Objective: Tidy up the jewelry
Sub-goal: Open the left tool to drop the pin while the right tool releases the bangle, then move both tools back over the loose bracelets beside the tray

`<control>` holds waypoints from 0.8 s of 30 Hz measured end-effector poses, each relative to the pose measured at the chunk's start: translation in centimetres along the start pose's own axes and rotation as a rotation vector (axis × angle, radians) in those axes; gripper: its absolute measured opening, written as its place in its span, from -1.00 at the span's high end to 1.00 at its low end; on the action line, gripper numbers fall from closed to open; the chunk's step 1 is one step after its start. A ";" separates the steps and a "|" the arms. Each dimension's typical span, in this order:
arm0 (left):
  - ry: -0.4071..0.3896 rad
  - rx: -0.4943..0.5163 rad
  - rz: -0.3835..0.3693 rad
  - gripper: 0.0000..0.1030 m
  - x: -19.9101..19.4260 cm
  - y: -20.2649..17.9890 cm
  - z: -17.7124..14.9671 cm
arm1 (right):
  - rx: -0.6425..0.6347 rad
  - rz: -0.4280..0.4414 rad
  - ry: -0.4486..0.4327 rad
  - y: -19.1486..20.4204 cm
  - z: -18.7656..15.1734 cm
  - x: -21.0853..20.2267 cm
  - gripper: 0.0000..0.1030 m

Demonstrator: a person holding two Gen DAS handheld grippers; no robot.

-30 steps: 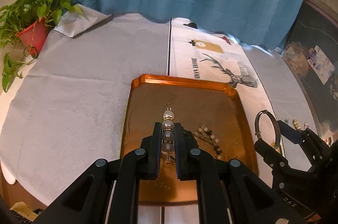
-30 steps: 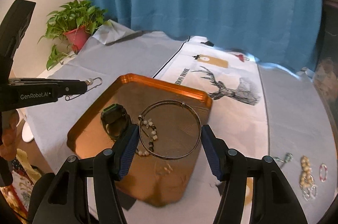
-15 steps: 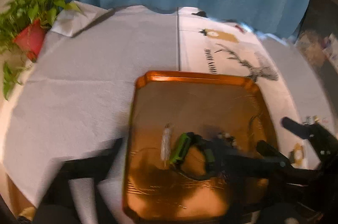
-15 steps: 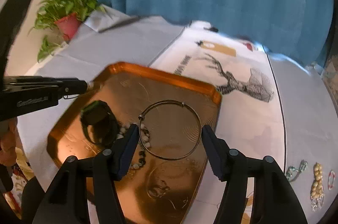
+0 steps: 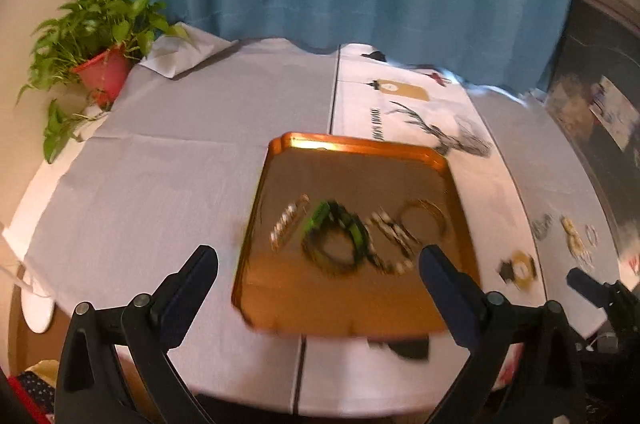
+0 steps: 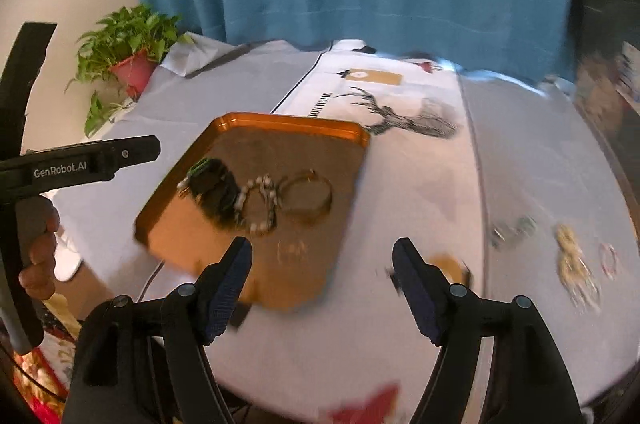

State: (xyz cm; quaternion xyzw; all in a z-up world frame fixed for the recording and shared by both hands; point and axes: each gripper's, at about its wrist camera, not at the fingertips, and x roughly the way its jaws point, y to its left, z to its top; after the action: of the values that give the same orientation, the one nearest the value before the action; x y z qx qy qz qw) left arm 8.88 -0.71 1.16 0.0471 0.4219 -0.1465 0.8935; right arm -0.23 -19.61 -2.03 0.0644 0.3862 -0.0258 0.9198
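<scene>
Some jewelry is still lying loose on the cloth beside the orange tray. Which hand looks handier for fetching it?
Probably the right gripper: its empty jaws are opening, and the loose beaded trinkets lie on its side, away from the left gripper.

Left gripper (image 5: 318,266): jaws spread wide, both dark pads in full view, nothing between them. Fingers angle down and forward from the bottom of the left wrist view.

Right gripper (image 6: 322,270): jaws opening, gap clear, no pad pressing on anything. Its blue ribbed pads (image 6: 230,278) face each other across the gap. Same downward tilt.

In the right wrist view the left gripper's body crosses the left edge, held level. A hand (image 6: 38,252) wraps its grey handle; grip looks firm, though motion blur makes the finger positions uncertain.
</scene>
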 end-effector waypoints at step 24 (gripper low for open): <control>-0.126 0.133 -0.043 -0.95 -15.1 -8.1 -8.9 | -0.012 -0.014 -0.235 0.7 -10.2 -20.3 -0.45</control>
State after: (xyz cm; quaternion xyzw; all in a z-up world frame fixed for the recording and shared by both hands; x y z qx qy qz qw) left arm -9.22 -3.20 7.45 0.0880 0.3550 -0.1959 0.9099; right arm -21.63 -17.56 5.43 0.0526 0.2762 -0.0373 0.9589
